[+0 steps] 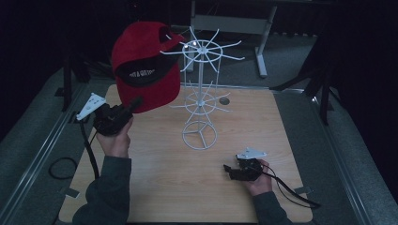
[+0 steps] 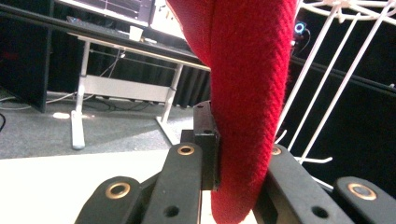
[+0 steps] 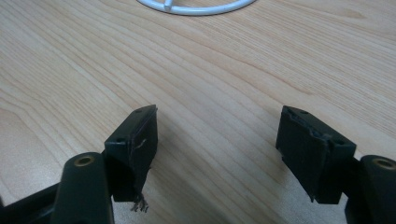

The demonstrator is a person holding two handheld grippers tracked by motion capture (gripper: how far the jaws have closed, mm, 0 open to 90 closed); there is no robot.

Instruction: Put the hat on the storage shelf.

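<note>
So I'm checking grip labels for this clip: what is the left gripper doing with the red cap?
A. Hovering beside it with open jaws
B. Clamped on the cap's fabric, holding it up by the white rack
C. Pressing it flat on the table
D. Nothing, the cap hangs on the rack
B: in the left gripper view the left gripper jaws pinch the red cap, which is raised off the table beside the white rack.

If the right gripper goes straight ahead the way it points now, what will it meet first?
Probably the white ring base of the wire display rack. The right gripper is open and empty, low over the wooden table, with bare wood up to that ring.
</note>
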